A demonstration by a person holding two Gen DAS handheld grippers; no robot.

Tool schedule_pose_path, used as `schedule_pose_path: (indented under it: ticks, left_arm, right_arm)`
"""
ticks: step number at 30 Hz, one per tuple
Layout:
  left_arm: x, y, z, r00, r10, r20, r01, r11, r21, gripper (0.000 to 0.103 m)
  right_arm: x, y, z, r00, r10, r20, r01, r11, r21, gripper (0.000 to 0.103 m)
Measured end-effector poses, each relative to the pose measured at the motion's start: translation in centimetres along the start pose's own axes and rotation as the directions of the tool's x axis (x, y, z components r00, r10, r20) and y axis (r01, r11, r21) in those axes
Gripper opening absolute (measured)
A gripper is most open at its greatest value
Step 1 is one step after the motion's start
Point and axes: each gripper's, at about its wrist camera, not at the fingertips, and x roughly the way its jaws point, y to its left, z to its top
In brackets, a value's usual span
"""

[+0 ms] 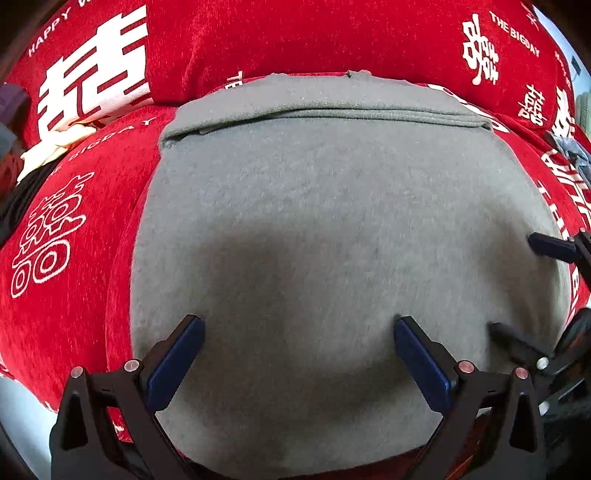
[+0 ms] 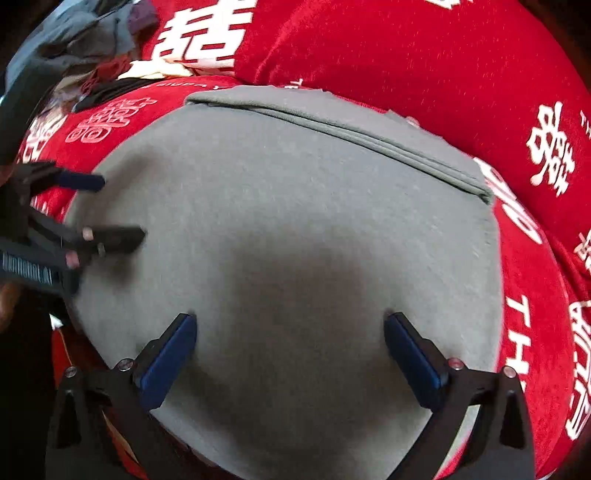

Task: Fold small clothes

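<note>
The grey garment lies flat, far edge folded over; further folds remain. Your left gripper and right gripper hold jaws spread, empty.

Both wrist cams close, angled down, shared grey cloth mid-frame.

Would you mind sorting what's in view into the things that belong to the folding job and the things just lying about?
Belongs to the job:
- grey garment, spread flat, far edge folded over
- left gripper, open above it
- right gripper, open above it

Just lying about:
- red printed cover underneath
- heap of other clothes at the far side
</note>
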Motion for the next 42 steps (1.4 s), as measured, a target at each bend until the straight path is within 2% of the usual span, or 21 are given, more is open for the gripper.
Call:
schedule_pose_path:
  ticks: [8, 12, 14, 16, 19, 22, 24, 27, 29, 31, 34, 36, 39, 42]
  left_arm:
    - [-0.6, 0.0, -2.1, 1.000, 0.006, 0.008, -0.006, 1.000, 0.002, 0.103]
    - [-0.7, -0.1, -2.5, 1.000, 0.016, -0.012, -0.016, 1.000, 0.010, 0.103]
    - [-0.8, 0.0, -2.2, 0.999, 0.012, -0.047, -0.012, 1.000, 0.013, 0.103]
    - [-1.1, 0.3, -1.5, 0.999, 0.007, -0.054, -0.006, 1.000, 0.007, 0.103]
    - [-1.5, 1.2, 1.3, 1.000, 0.029, -0.011, -0.029, 0.999, -0.025, 0.103]
    - [-1.3, 2.4, 6.0, 0.998, 0.046, 0.041, -0.041, 0.993, -0.109, 0.103]
    - [-0.6, 3.4, 9.8, 0.997, 0.058, 0.053, -0.047, 0.981, -0.189, 0.103]
    - [1.0, 4.4, 14.6, 0.995, 0.080, 0.051, -0.063, 0.961, -0.268, 0.103]
    - [2.3, 4.7, 16.9, 0.994, 0.099, 0.051, -0.080, 0.952, -0.297, 0.103]
    - [4.5, 5.1, 18.9, 0.993, 0.117, 0.024, -0.103, 0.941, -0.322, 0.103]
    - [8.3, 5.8, 20.6, 0.995, 0.090, -0.047, -0.101, 0.934, -0.344, 0.102]
    - [10.3, 5.9, 20.8, 0.992, 0.096, -0.086, -0.119, 0.941, -0.317, 0.102]
    - [10.9, 7.1, 20.7, 0.995, 0.084, -0.047, -0.094, 0.954, -0.285, 0.103]
    - [11.1, 9.3, 20.5, 0.998, 0.031, -0.050, -0.045, 0.952, -0.303, 0.103]
  right_arm:
    - [-1.8, -1.6, -5.2, 0.996, -0.074, -0.046, 0.072, 0.996, -0.059, 0.102]
    - [-2.2, -1.3, -5.9, 0.990, -0.102, -0.097, 0.093, 0.991, -0.096, 0.102]
    - [-2.4, -1.7, -5.3, 0.986, -0.085, -0.145, 0.077, 0.995, -0.062, 0.102]
    - [-3.0, -2.3, -4.3, 0.991, -0.054, -0.124, 0.051, 0.998, -0.028, 0.102]
    - [-3.5, -4.1, -0.2, 0.998, -0.033, -0.047, 0.035, 0.999, 0.040, 0.102]
    - [-2.8, -6.2, 4.7, 0.998, -0.053, 0.033, 0.048, 0.989, 0.140, 0.102]
    - [-1.5, -8.1, 8.8, 0.995, -0.061, 0.075, 0.039, 0.964, 0.263, 0.102]
    - [1.7, -9.8, 14.0, 0.994, -0.081, 0.079, 0.045, 0.923, 0.382, 0.102]
    - [5.1, -10.7, 17.4, 0.994, -0.101, 0.038, 0.073, 0.892, 0.446, 0.102]
    - [7.7, -10.9, 19.3, 0.996, -0.091, -0.003, 0.082, 0.879, 0.469, 0.102]
    - [11.3, -11.0, 20.7, 0.996, -0.079, -0.046, 0.091, 0.873, 0.479, 0.102]
    - [13.6, -11.3, 20.8, 0.993, -0.066, -0.101, 0.104, 0.890, 0.443, 0.102]
    - [13.7, -12.7, 19.7, 0.982, -0.167, -0.089, 0.188, 0.909, 0.372, 0.102]
    - [13.0, -17.5, 17.9, 0.969, -0.214, -0.120, 0.246, 0.857, 0.453, 0.102]
